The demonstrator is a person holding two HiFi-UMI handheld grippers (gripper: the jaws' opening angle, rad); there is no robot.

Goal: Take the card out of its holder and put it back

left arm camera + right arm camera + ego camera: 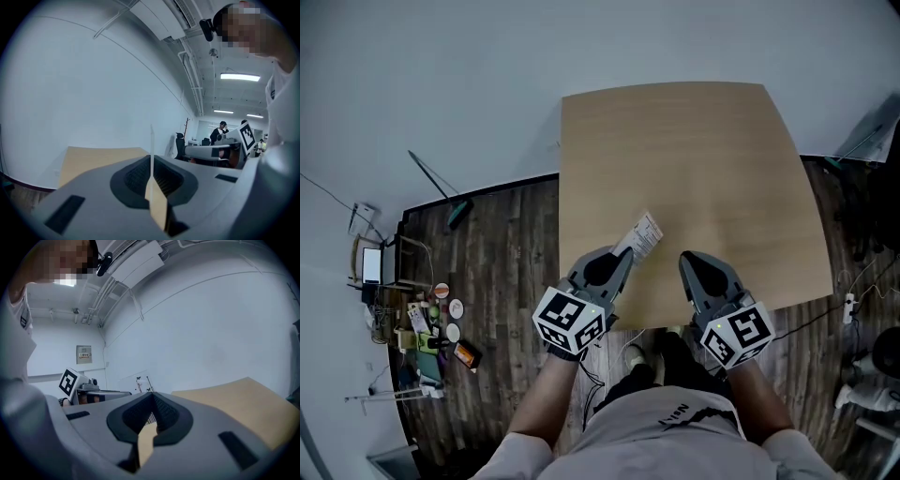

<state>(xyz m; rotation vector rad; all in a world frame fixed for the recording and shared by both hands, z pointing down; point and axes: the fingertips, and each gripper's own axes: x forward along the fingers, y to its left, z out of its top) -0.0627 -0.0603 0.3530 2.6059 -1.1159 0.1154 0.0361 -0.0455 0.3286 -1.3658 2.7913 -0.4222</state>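
In the head view a white card [641, 233] with barcode print sticks out over the wooden table [712, 159], pointing away from me and to the right. My left gripper [623, 255] is shut on its near end. The left gripper view shows the card [151, 145] edge-on as a thin white line pinched between the dark pads. My right gripper [686, 260] hovers just right of it over the table's near edge, shut with nothing in it. In the right gripper view, its jaws [151, 397] meet at the tip, and a bit of the card's barcode [150, 418] shows through the gap below. No holder is in view.
Dark wood floor surrounds the table. Small clutter [436, 328] and a broom [441, 192] lie at the left, and a power strip [849, 307] at the right. My shoes [652, 356] sit under the near edge. People stand far back in the room [220, 133].
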